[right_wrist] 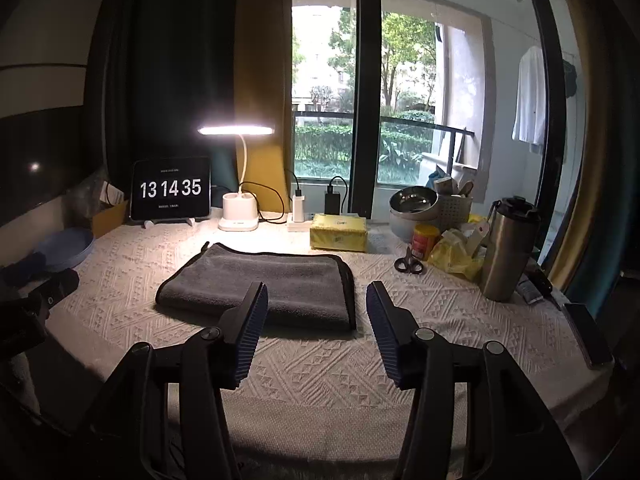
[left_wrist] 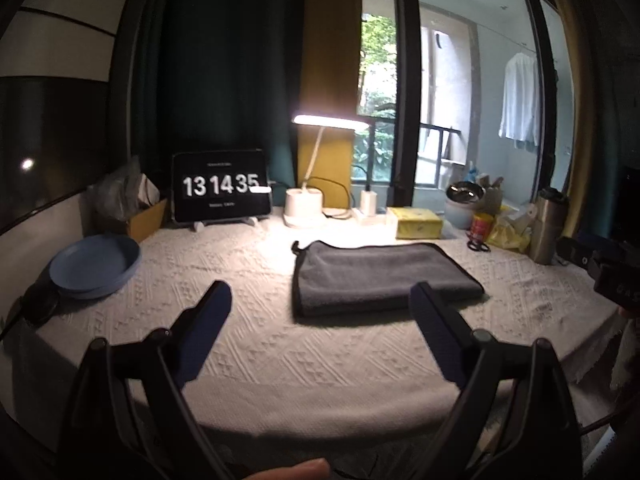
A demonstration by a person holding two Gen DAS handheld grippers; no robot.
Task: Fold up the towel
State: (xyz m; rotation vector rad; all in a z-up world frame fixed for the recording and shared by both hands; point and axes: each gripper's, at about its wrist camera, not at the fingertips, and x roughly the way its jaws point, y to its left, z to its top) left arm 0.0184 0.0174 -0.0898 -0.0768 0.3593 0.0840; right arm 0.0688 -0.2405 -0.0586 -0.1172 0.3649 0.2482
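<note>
Towel (right_wrist: 256, 288) is seen lying flat at the middle of the white textured tablecloth (right_wrist: 320, 360), already doubled over, its bound edges stacked along one side and a small hanging loop poking out at the far corner. Nothing is held: the left gripper (left_wrist: 320, 304) is spread wide above the cloth, short of the near edge, and the right gripper (right_wrist: 316, 296) is parted too, its blue ribbed pads empty, hovering just before the near right corner.

By the look of it, either another fold is to be made or the job is nearly finished; that cannot be settled from here. If a further fold is wanted, both layers should be pinched together at a corner so that the top ply is not peeled away alone. The two corners are best lifted level and carried across in one arc, then laid down edge upon edge. The yellow tissue pack (right_wrist: 339, 232) and scissors (right_wrist: 408, 265) beyond should be given room, and the lamp base (right_wrist: 239, 216) as well.
</note>
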